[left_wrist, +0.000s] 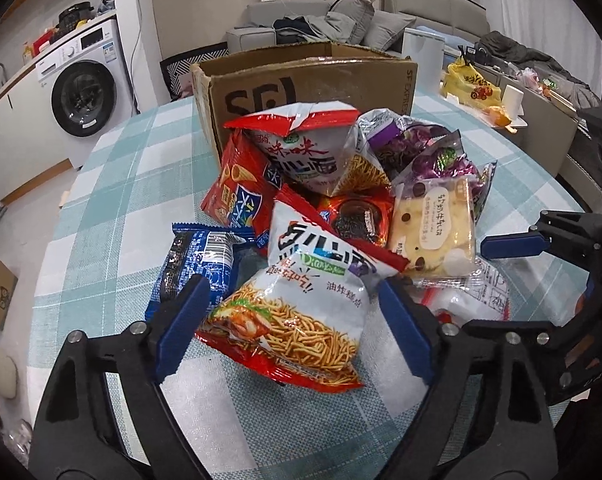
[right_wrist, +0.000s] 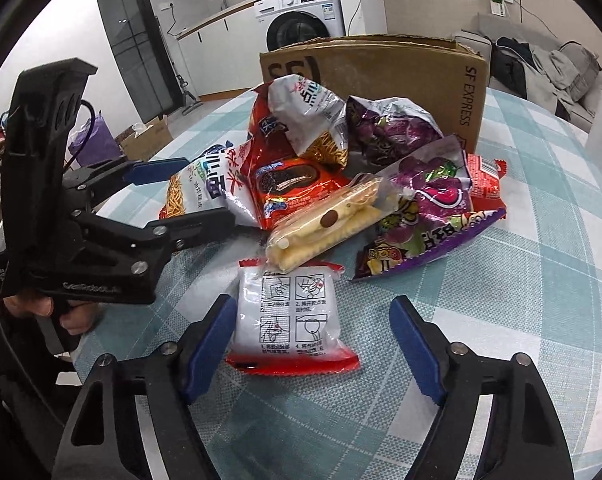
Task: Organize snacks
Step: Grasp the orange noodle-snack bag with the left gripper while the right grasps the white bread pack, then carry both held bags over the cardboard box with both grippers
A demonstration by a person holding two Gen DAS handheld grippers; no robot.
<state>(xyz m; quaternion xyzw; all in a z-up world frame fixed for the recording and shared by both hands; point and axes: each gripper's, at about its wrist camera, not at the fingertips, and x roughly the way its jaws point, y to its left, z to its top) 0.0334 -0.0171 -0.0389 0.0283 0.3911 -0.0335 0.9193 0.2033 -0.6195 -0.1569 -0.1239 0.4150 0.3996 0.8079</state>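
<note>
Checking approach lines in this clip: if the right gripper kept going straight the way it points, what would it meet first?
Most likely the flat white packet with red ends and printed instruction pictures, lying on the checked tablecloth between the right gripper's open blue pads. Depth is uncertain; the tips may reach the cloth alongside it.

left wrist view: low and close over the table [left_wrist: 113, 184], angled down across the snack pile [left_wrist: 321, 216] toward the cardboard box [left_wrist: 301, 84] | right wrist view: similar downward tilt, seemingly from the pile's other flank | shared: pile, box, checked tablecloth; each view catches the other gripper at its edge
</note>
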